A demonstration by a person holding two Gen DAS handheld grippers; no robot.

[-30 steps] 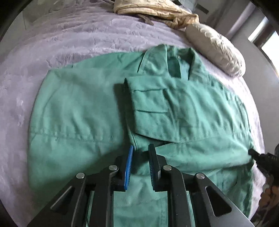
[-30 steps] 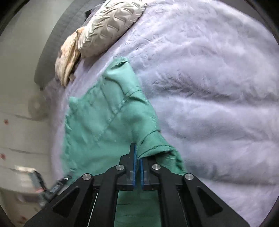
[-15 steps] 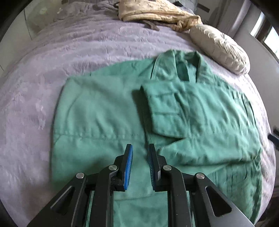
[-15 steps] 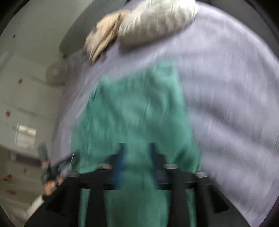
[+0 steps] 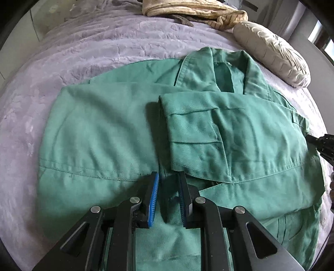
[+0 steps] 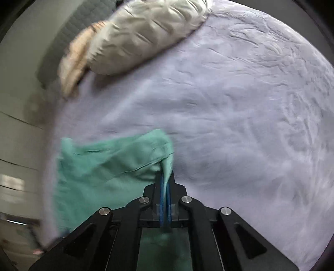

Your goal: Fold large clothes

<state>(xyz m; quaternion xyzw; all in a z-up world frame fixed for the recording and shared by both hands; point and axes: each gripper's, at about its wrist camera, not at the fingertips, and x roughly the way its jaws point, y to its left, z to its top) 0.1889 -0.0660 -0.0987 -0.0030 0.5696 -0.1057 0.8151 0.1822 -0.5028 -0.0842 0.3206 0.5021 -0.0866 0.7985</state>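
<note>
A large green jacket [image 5: 108, 133] lies on the lilac bedspread [image 5: 73, 50], collar at the far side, with one sleeve [image 5: 200, 137] folded across its front. My left gripper [image 5: 168, 181] is open, its blue pads just above the cloth below the folded cuff, holding nothing. My right gripper [image 6: 166, 177] is shut on the jacket's right edge [image 6: 167, 162] and lifts it off the bed; the rest of the jacket [image 6: 100, 173] hangs to its left. The right gripper's tip also shows at the right edge of the left wrist view [image 5: 321, 143].
A cream quilted pillow [image 5: 271, 52] lies beyond the collar at the right, also in the right wrist view [image 6: 144, 35]. A beige striped garment [image 5: 194, 10] is heaped at the bed's far end. White cabinet fronts [image 6: 16, 158] stand beside the bed.
My right gripper opened, moved along the jacket's side and shut again on its edge, now lifted. My left gripper stayed open and moved back towards the folded cuff.
</note>
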